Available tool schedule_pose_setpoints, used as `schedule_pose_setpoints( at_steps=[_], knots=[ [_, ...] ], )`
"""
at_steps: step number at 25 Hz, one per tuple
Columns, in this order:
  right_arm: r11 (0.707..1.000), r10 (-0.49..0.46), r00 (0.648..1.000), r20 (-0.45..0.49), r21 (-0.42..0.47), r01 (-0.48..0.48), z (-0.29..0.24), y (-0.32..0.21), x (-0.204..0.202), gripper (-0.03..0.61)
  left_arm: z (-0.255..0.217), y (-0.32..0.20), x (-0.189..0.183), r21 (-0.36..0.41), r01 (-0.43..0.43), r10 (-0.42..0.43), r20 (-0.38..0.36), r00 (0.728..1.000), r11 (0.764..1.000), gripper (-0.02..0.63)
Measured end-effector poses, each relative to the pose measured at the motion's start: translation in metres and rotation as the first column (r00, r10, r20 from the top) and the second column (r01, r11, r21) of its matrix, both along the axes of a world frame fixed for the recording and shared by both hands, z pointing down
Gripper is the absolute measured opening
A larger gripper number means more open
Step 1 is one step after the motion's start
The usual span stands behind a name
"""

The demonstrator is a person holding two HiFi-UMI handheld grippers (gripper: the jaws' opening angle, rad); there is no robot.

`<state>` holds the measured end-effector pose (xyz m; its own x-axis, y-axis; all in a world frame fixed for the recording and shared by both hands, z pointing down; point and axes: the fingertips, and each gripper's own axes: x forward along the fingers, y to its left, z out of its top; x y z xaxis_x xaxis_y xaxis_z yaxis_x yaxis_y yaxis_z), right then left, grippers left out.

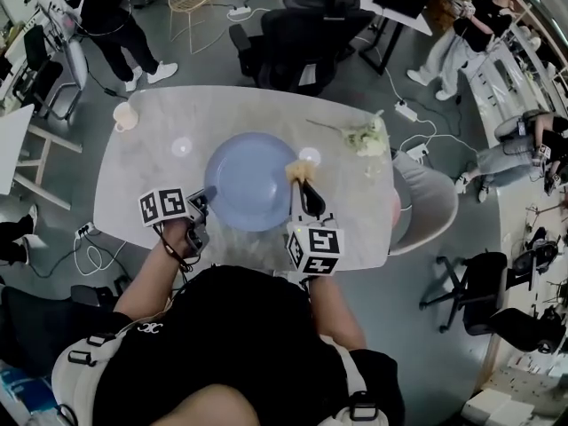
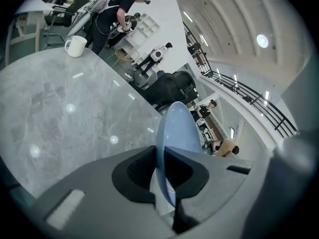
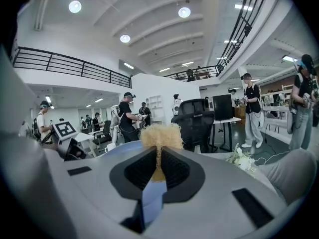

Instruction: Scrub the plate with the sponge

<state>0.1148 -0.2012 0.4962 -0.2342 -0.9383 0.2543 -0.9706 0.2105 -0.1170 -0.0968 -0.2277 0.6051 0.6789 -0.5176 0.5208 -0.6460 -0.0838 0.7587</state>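
Note:
A pale blue plate (image 1: pixel 250 180) is held above the grey marble table (image 1: pixel 142 176), near its front edge. My left gripper (image 1: pixel 202 204) is shut on the plate's near-left rim; in the left gripper view the plate (image 2: pixel 175 133) stands edge-on between the jaws of the left gripper (image 2: pixel 160 176). My right gripper (image 1: pixel 304 190) is shut on a yellow sponge (image 1: pixel 298 170) that rests on the plate's right rim. In the right gripper view the squeezed sponge (image 3: pixel 160 136) bulges out past the right gripper (image 3: pixel 158 164), with the plate's blue just behind it.
A white mug (image 1: pixel 125 116) stands at the table's far left corner, and a sprig of white flowers (image 1: pixel 366 137) lies at the far right. A grey chair (image 1: pixel 428 204) sits at the table's right and a black office chair (image 1: pixel 302 38) beyond it. People stand around the room.

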Motion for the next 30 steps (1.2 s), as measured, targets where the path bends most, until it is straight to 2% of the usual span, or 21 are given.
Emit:
schedule_pose_setpoints(
  at_steps=[5, 9, 15, 23, 26, 30],
  knots=[
    [0.991, -0.048, 0.998, -0.050, -0.129, 0.041, 0.025, -0.010, -0.011, 0.031, -0.008, 0.004, -0.007, 0.026, 0.011, -0.012, 0.022, 1.000, 1.000, 0.034],
    [0.975, -0.055, 0.996, -0.070, -0.219, 0.038, 0.047, -0.013, -0.016, 0.031, -0.016, 0.009, 0.001, 0.050, -0.024, 0.023, 0.014, 1.000, 0.998, 0.034],
    [0.956, 0.022, 0.986, -0.162, -0.284, -0.069, 0.066, -0.021, -0.003, 0.032, -0.028, 0.015, 0.020, 0.124, -0.102, 0.097, 0.046, 0.994, 0.987, 0.035],
    [0.947, 0.031, 0.983, -0.179, -0.311, -0.086, 0.064, -0.035, 0.003, 0.032, -0.033, 0.022, 0.034, 0.172, -0.199, 0.177, 0.132, 0.975, 0.965, 0.038],
    [0.954, -0.004, 0.986, -0.169, -0.296, -0.047, 0.057, -0.040, -0.007, 0.032, -0.031, 0.026, 0.042, 0.183, -0.240, 0.212, 0.160, 0.964, 0.953, 0.039],
    [0.959, -0.095, 0.980, -0.174, -0.280, 0.043, 0.055, -0.044, -0.040, 0.032, -0.027, 0.030, 0.051, 0.182, -0.283, 0.246, 0.198, 0.949, 0.942, 0.040]
  ],
)
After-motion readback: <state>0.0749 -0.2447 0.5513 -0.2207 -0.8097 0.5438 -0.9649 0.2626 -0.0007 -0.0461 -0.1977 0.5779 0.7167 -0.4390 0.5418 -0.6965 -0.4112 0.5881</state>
